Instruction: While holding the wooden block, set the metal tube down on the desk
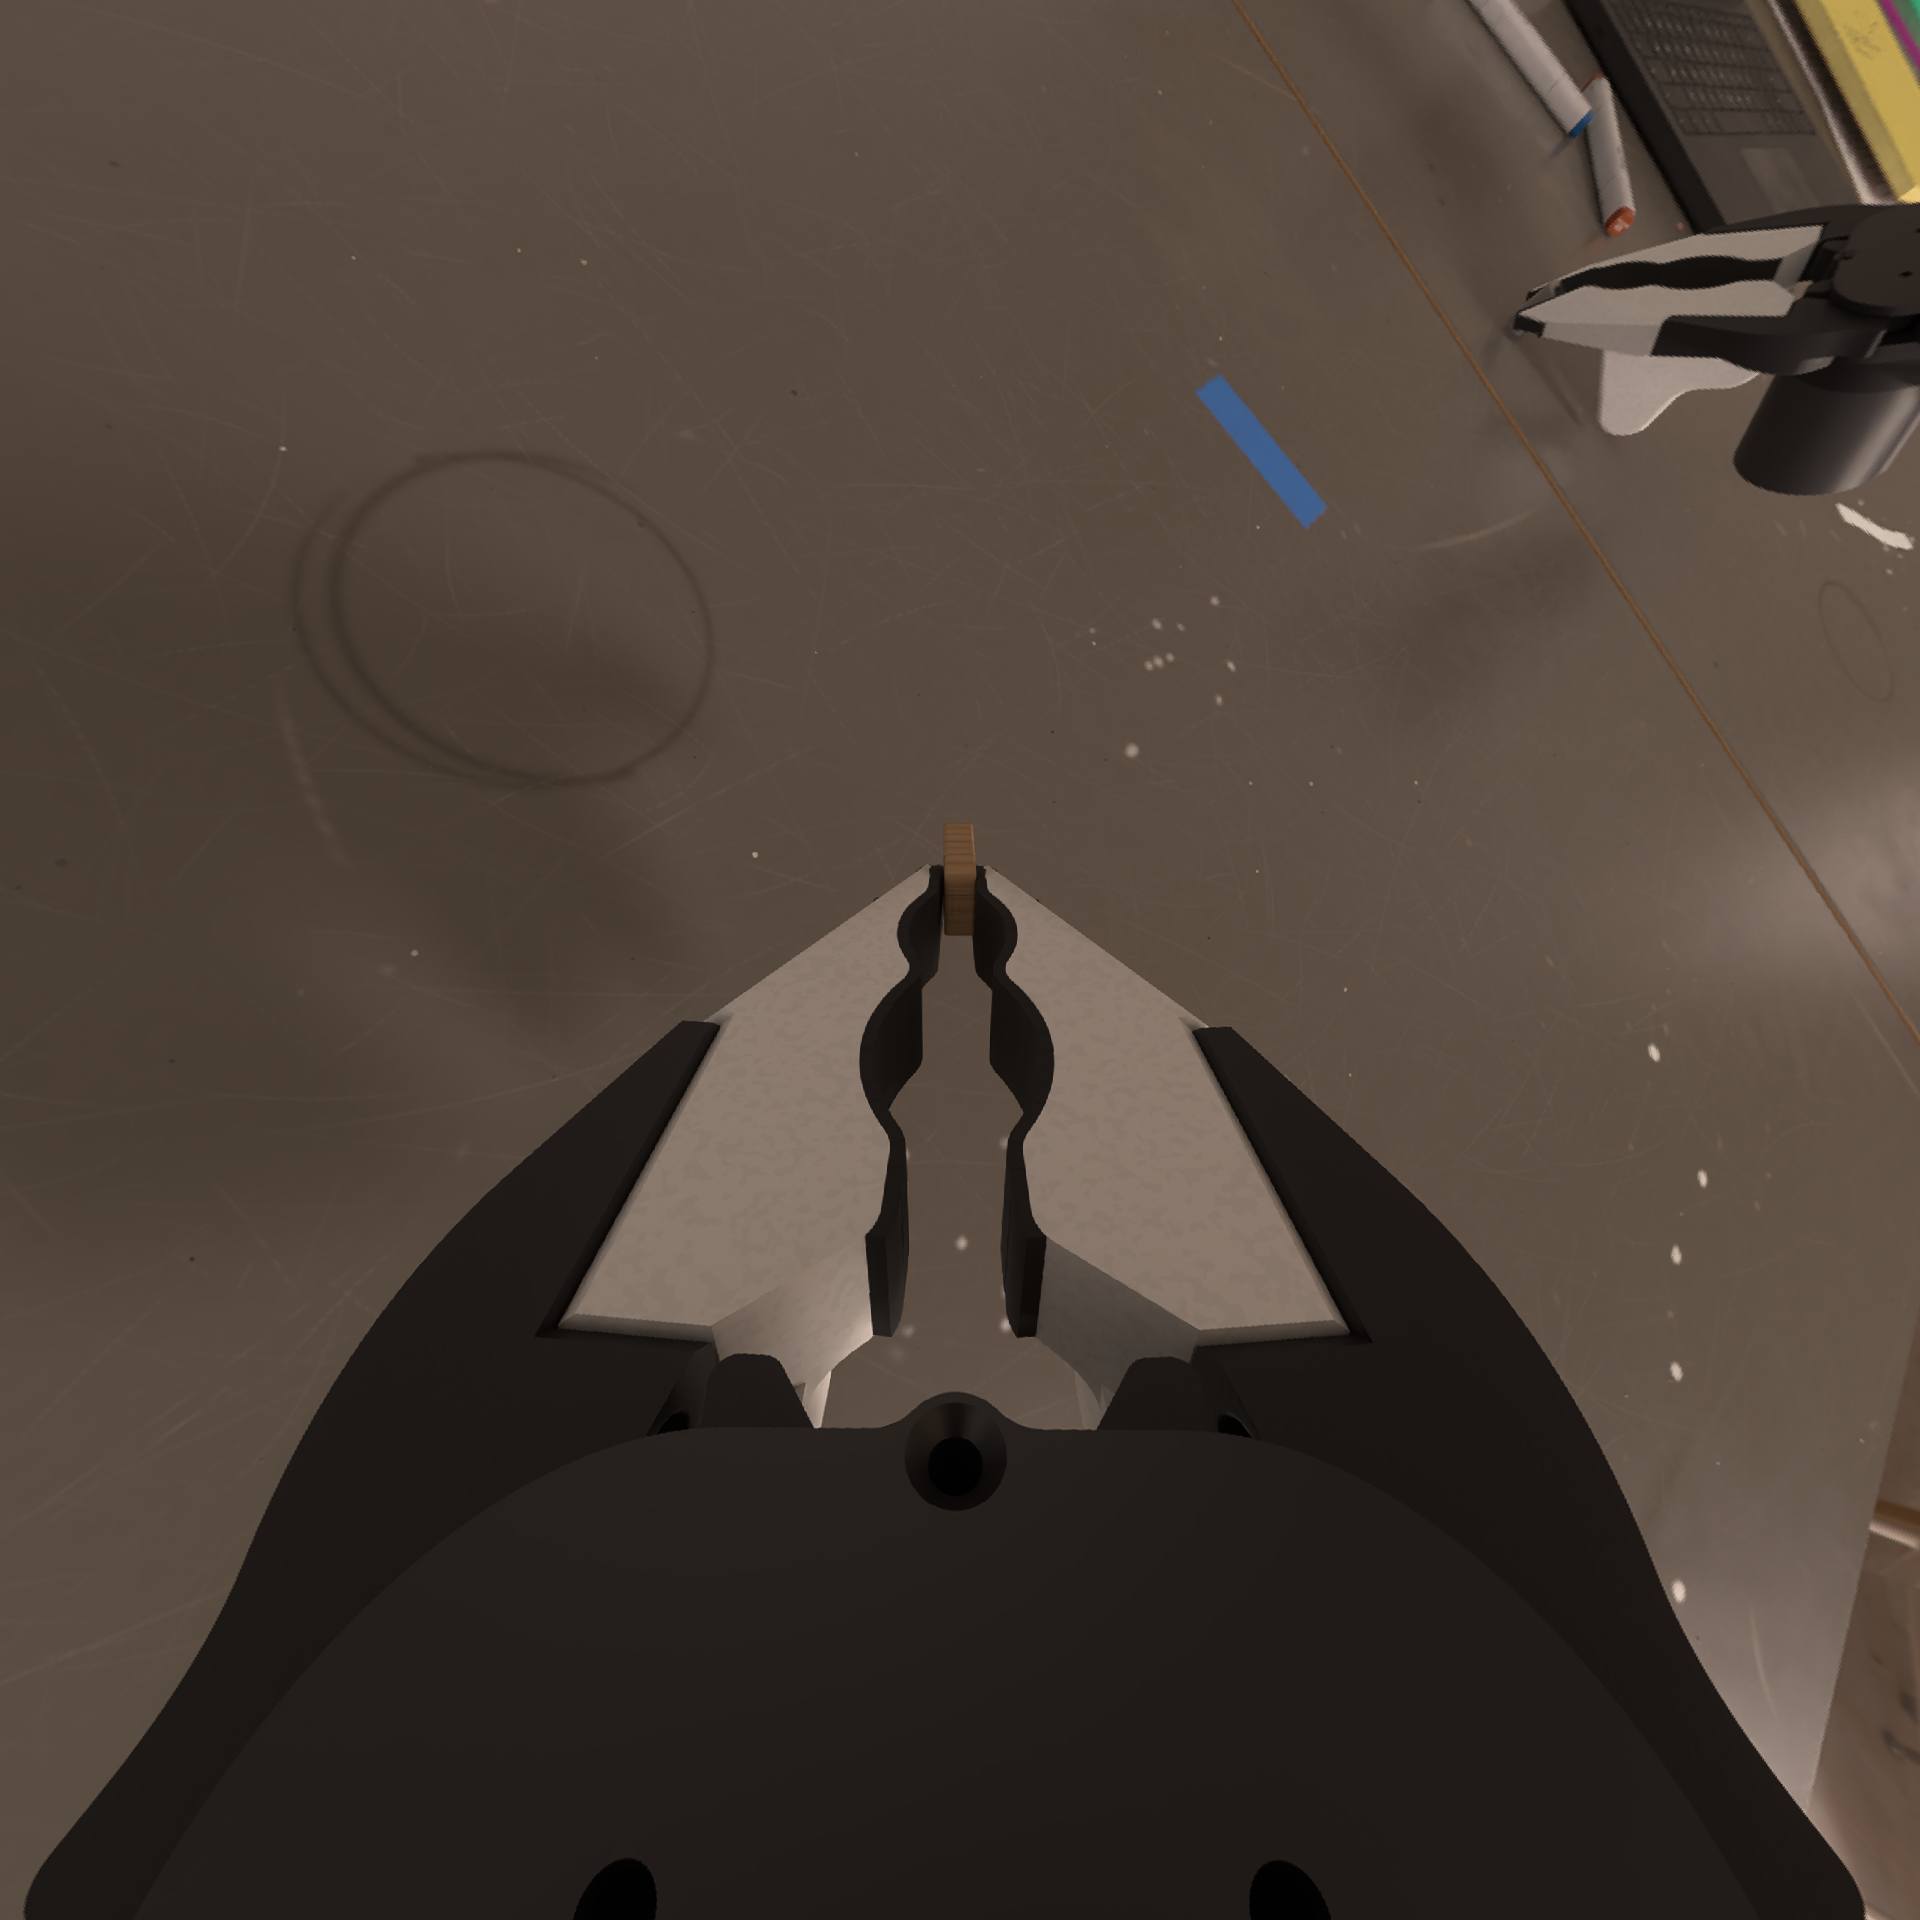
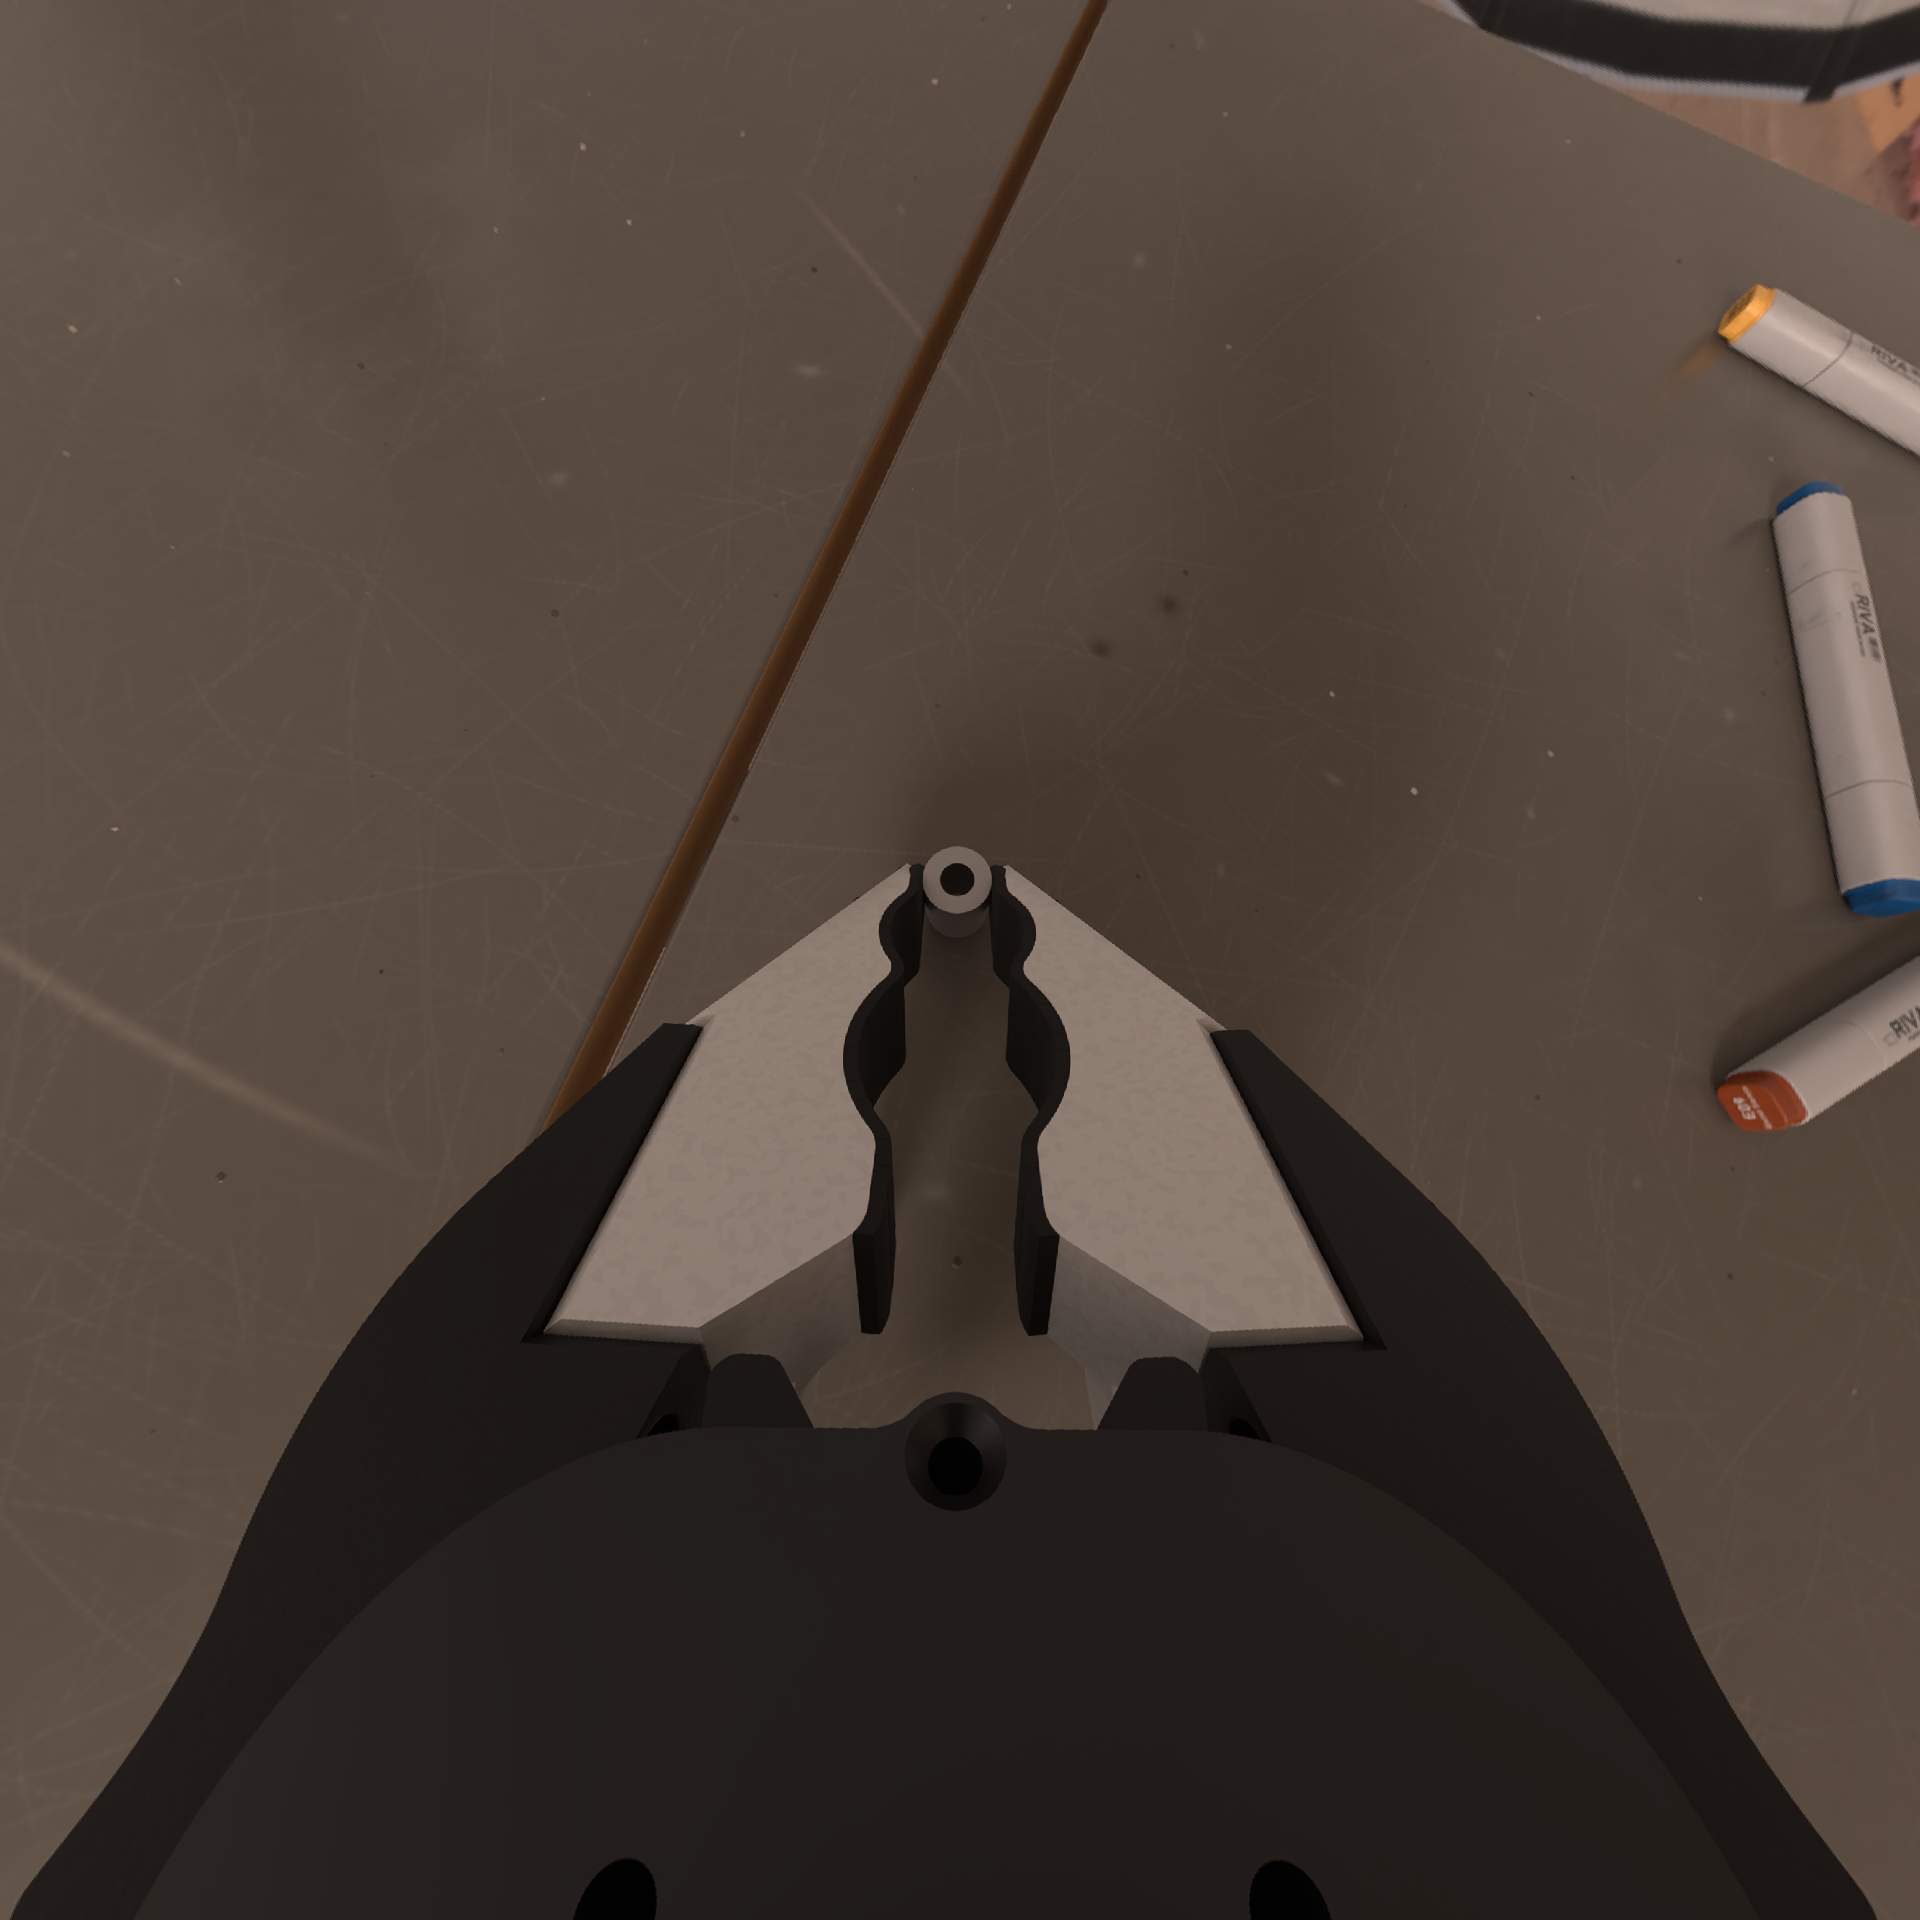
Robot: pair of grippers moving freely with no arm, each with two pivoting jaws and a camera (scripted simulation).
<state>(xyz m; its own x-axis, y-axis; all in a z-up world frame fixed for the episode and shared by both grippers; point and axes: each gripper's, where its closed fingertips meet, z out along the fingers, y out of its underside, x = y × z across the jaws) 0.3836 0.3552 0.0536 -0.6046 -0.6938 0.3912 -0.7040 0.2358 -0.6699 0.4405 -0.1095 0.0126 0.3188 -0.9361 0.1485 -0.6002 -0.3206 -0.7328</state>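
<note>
My left gripper is shut on a small wooden block, which stands on end between the fingertips above the brown desk. My right gripper is shut on a short grey metal tube, seen end-on with its bore showing, above the desk. The right gripper also shows in the left wrist view at the upper right, low over the desk; the tube is hidden there.
Three white markers lie to the right in the right wrist view. A thin brown seam crosses the desk. In the left wrist view a blue strip, a ring mark and a dark keyboard show.
</note>
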